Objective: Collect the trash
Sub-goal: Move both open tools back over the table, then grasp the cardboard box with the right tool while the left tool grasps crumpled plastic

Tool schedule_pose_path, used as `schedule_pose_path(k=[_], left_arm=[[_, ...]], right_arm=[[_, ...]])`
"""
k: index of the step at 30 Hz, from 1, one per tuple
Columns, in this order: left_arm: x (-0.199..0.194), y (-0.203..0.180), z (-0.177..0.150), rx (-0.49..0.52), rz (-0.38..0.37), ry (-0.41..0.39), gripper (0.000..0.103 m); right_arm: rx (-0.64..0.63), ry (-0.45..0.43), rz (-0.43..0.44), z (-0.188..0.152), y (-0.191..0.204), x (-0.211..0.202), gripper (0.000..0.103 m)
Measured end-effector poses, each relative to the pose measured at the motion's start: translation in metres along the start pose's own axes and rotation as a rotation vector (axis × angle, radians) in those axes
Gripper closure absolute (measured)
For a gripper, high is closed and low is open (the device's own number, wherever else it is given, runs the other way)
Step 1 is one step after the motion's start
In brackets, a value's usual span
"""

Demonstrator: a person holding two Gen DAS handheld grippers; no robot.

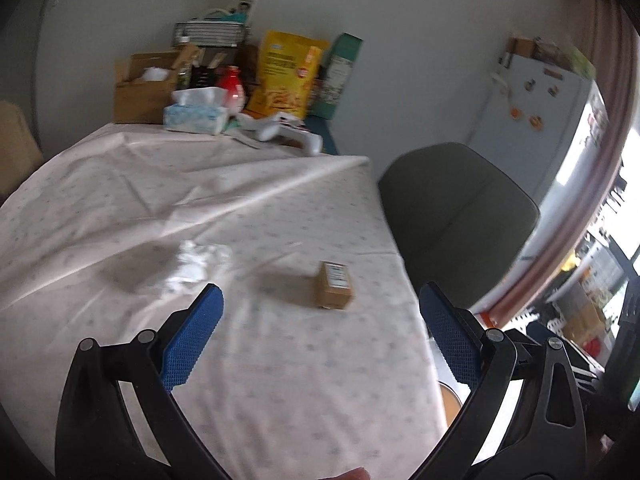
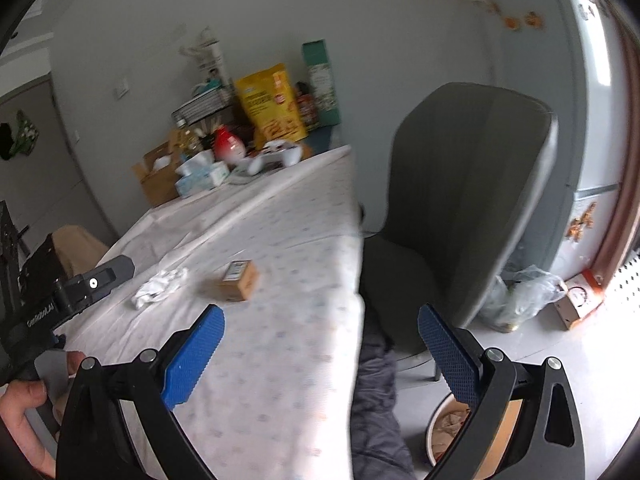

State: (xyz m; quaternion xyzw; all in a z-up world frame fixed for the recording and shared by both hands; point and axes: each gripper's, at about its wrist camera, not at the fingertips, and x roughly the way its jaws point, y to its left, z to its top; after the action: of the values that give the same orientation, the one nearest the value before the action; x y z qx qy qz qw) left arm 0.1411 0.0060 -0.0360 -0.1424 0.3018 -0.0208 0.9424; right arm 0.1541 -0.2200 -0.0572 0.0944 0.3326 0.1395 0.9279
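Note:
A crumpled white tissue point(image 1: 196, 266) and a small brown cardboard box point(image 1: 334, 291) lie on the white tablecloth point(image 1: 280, 360). My left gripper point(image 1: 320, 300) is open and empty, hovering just short of both, the tissue by its left finger. In the right wrist view the tissue point(image 2: 158, 282) and box point(image 2: 240, 276) lie ahead to the left. My right gripper point(image 2: 320, 316) is open and empty over the table's right edge. A round bin point(image 2: 452, 428) with brown paper inside stands on the floor below it.
A grey chair point(image 2: 460, 208) stands right of the table. Clutter sits at the table's far end: tissue box point(image 1: 196, 114), yellow bag point(image 1: 286, 76), cardboard box point(image 1: 140, 88), game controller point(image 1: 288, 132). A fridge point(image 1: 532, 120) and a plastic bag point(image 2: 520, 296) are at right.

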Motion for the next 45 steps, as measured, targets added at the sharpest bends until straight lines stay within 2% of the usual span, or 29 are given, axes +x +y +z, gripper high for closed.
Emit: schedule_pose_path(k=[10, 26, 29, 31, 32, 33, 34, 35, 41, 45], left_arm=[[-0.004, 0.054, 0.006, -0.06, 0.062, -0.014, 0.006], [0.016, 0.137, 0.003, -0.174, 0.131, 0.004, 0.006], [0.02, 0.146, 0.002, -0.189, 0.139, 0.008, 0.006], [0.025, 0.148, 0.001, -0.182, 0.138, 0.018, 0.006], [0.028, 0.147, 0.001, -0.176, 0.141, 0.025, 0.007], [0.03, 0.146, 0.001, -0.172, 0.141, 0.029, 0.007], [0.033, 0.144, 0.001, -0.166, 0.139, 0.036, 0.008], [0.038, 0.139, 0.002, -0.151, 0.136, 0.048, 0.009], [0.066, 0.115, 0.003, -0.07, 0.154, 0.1, 0.013], [0.083, 0.111, 0.004, -0.063, 0.164, 0.13, 0.014]], right_arm=[[-0.056, 0.062, 0.083, 0.009, 0.042, 0.039, 0.011], [-0.135, 0.21, 0.079, 0.004, 0.082, 0.132, 0.018], [-0.146, 0.226, 0.075, 0.005, 0.089, 0.148, 0.024], [-0.149, 0.241, 0.066, 0.006, 0.093, 0.159, 0.036], [-0.146, 0.252, 0.066, 0.006, 0.093, 0.166, 0.038], [-0.146, 0.259, 0.066, 0.006, 0.095, 0.171, 0.045], [-0.149, 0.265, 0.066, 0.006, 0.096, 0.175, 0.059], [-0.166, 0.261, 0.047, 0.006, 0.097, 0.178, 0.069], [-0.123, 0.245, 0.086, 0.012, 0.087, 0.168, 0.069], [-0.111, 0.228, 0.105, 0.014, 0.079, 0.153, 0.069]])
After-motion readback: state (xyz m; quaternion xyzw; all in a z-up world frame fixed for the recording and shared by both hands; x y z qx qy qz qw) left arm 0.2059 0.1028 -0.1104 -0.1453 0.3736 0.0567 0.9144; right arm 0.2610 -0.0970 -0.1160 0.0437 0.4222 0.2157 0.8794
